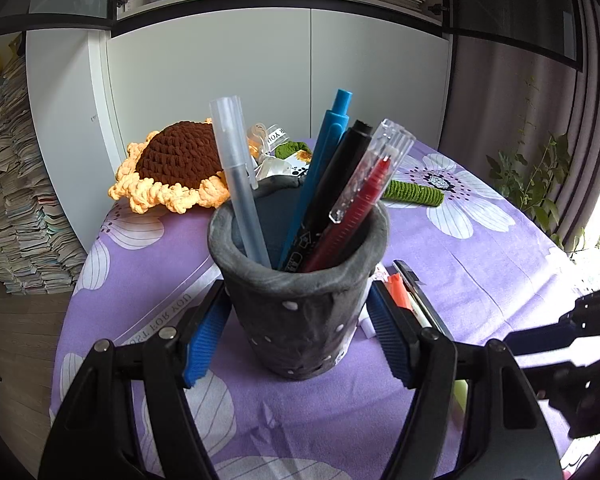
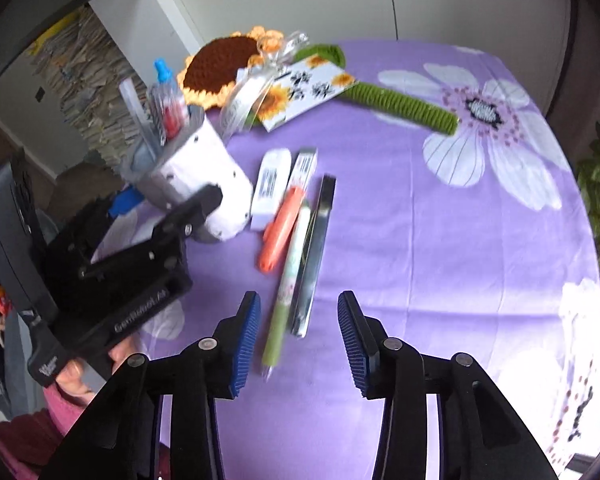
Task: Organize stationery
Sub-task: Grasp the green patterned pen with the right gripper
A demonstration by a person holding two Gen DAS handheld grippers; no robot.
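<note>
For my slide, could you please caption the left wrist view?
Left gripper grips the pen holder full of pens.

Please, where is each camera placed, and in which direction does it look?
Left wrist: on the left hand-held gripper, looking forward at the pen cup between its fingers, cabinet behind.
Right wrist: on the right hand-held gripper, open, looking down at the green pen; the person's hand shows.
Shared: pen cup, crochet sunflower.
</note>
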